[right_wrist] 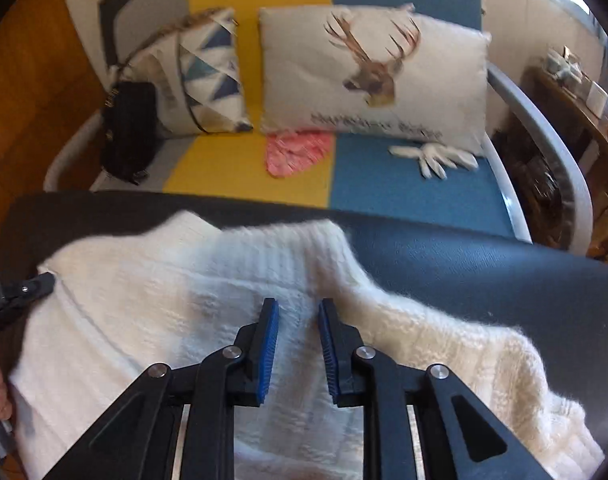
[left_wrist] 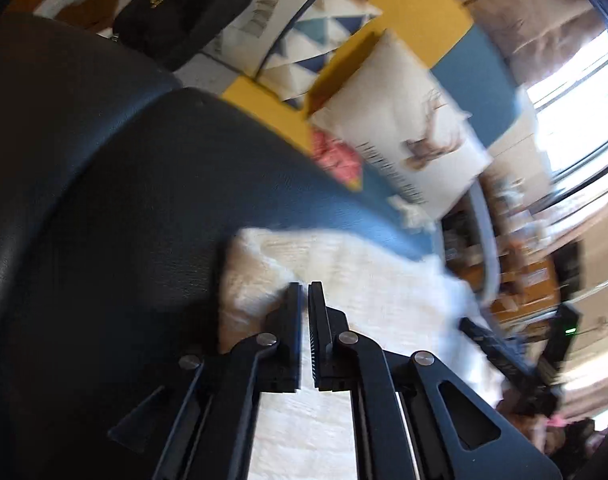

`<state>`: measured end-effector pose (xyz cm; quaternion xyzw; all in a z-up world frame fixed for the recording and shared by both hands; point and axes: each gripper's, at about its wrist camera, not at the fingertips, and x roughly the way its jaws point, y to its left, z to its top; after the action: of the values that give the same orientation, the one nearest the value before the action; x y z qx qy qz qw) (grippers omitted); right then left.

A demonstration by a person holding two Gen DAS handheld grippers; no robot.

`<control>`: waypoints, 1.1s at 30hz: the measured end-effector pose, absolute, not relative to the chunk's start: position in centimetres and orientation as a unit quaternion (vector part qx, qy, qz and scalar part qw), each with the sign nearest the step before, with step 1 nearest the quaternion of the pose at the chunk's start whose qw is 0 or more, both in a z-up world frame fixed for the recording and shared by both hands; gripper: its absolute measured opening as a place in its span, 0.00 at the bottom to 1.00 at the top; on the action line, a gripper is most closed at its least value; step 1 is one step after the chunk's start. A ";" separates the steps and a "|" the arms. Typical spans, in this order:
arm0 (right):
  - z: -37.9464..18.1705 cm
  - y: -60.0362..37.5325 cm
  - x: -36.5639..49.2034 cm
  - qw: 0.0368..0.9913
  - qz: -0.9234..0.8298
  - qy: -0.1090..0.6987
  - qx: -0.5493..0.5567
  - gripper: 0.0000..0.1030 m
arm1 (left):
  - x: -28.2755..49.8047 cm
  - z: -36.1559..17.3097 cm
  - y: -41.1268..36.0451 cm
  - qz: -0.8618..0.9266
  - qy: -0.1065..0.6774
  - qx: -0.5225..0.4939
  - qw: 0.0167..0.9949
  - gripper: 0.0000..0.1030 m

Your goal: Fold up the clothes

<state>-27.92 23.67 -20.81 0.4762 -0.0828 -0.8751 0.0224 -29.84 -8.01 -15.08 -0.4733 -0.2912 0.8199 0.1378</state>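
Right wrist view: white sweater (right_wrist: 232, 320) is lying on the dark table (right_wrist: 484, 280), its length running left to right; right gripper (right_wrist: 298, 312) is hovering above its middle, jaws slightly apart, empty; left gripper (right_wrist: 36, 286), shut, is reaching the far left edge.

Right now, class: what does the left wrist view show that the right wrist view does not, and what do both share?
Only the left wrist view shows a bright window. Only the right wrist view shows white gloves on the blue seat, and the full antlers on the deer pillow. Both share the white sweater on the dark table, the black bag, the pink cloth and the triangle-patterned cushion.
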 end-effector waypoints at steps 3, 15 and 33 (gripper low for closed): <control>-20.0 20.4 -27.2 0.146 -0.866 -0.095 0.468 0.20 | -29.1 -13.9 -9.4 0.821 -0.313 -0.450 0.158 0.05; -23.0 8.5 -28.9 0.265 -0.810 0.040 0.522 0.10 | -28.7 -12.3 -8.8 0.844 -0.155 -0.477 0.190 0.23; -17.6 10.6 -23.7 0.259 -0.854 -0.113 0.437 0.23 | -19.4 -12.0 -10.9 0.807 -0.275 -0.462 0.243 0.23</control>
<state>-23.69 10.60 -17.62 0.4371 -0.1134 -0.8538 0.2589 -19.44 -10.92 -12.01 -0.4624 -0.2750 0.8072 0.2428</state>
